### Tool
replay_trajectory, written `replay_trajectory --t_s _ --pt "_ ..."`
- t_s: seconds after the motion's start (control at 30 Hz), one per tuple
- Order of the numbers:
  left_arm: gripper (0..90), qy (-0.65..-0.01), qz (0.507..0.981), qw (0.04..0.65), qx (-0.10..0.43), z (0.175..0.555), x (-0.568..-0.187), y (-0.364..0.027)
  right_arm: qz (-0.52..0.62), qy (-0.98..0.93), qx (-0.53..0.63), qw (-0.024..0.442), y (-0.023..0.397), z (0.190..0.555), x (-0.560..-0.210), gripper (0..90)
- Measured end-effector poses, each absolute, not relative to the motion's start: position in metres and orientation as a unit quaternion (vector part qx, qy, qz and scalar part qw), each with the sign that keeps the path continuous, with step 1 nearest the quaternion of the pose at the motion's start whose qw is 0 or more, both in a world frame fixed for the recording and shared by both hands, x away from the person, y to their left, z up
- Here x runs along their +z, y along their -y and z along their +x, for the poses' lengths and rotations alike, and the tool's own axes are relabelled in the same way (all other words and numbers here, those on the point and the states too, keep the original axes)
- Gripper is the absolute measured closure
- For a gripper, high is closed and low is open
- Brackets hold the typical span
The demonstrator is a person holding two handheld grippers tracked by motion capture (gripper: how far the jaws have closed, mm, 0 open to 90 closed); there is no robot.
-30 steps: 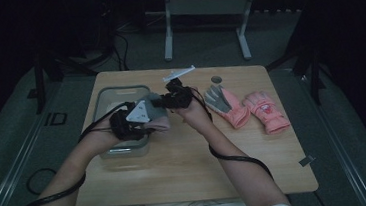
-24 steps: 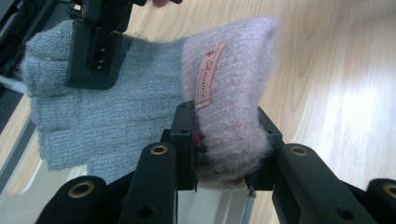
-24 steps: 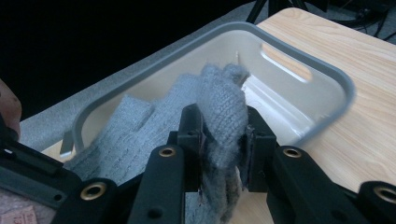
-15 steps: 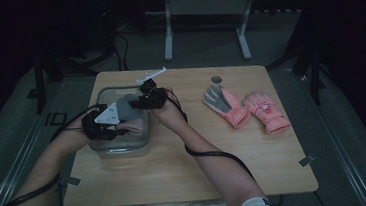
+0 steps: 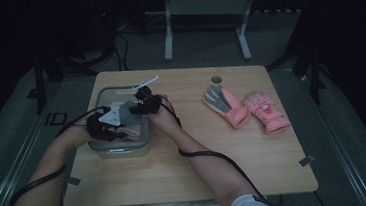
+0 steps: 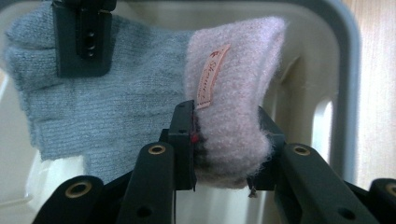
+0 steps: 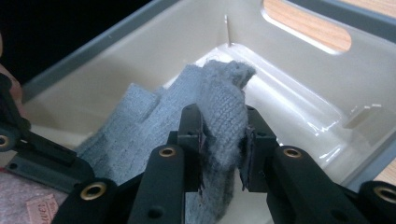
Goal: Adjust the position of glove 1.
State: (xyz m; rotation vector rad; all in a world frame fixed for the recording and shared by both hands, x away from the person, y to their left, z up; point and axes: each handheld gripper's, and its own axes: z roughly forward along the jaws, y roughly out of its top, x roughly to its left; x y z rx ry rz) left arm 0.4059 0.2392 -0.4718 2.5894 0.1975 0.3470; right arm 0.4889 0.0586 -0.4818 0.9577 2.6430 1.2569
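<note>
A grey knitted glove (image 6: pixel 116 107) with a fuzzy pink cuff (image 6: pixel 238 79) hangs stretched between my two grippers, inside a grey-rimmed plastic bin (image 5: pixel 120 151). My left gripper (image 6: pixel 226 140) is shut on the pink cuff beside its small label. My right gripper (image 7: pixel 224 140) is shut on a bunched fold of the grey knit (image 7: pixel 140 135). In the high view the left gripper (image 5: pixel 123 131) and right gripper (image 5: pixel 136 109) sit close together over the bin at the table's left. The pale bin floor (image 7: pixel 280 60) lies just beneath the glove.
Two pink gloves (image 5: pixel 226 106) (image 5: pixel 267 110) lie flat on the wooden table's right half. A small round grey spot (image 5: pixel 216 79) sits behind them. A white strip (image 5: pixel 145 82) rests at the bin's far edge. The bin wall (image 6: pixel 345 93) stands close on the left gripper's right.
Both hands have moved left and down with the knitted glove, from above the bin's right edge to inside the bin. Both grips are unchanged.
</note>
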Motion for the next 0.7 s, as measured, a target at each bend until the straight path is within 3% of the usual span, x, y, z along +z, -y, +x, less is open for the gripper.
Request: replay_trajectory --t_s 0.2,0.33,0.47,0.7 --pt "66.6 -0.061 0.959 0.254 0.113 0.415 -0.481 -0.236 0.316 -0.859 0.403 0.033 -0.057 0.492 -0.485 70.9" --pt "65.9 -0.059 0.966 0.235 0.089 0.422 -0.486 -0.23 0.326 -0.855 0.402 0.036 -0.051 0.493 -0.483 56.3" --pt "64.9 -0.061 0.97 0.221 0.084 0.424 -0.491 -0.224 0.326 -0.848 0.417 0.025 -0.04 0.491 -0.477 52.6" --pt "55.9 -0.113 0.97 0.201 0.082 0.425 -0.489 -0.22 0.317 -0.842 0.436 0.026 -0.026 0.481 -0.468 48.3"
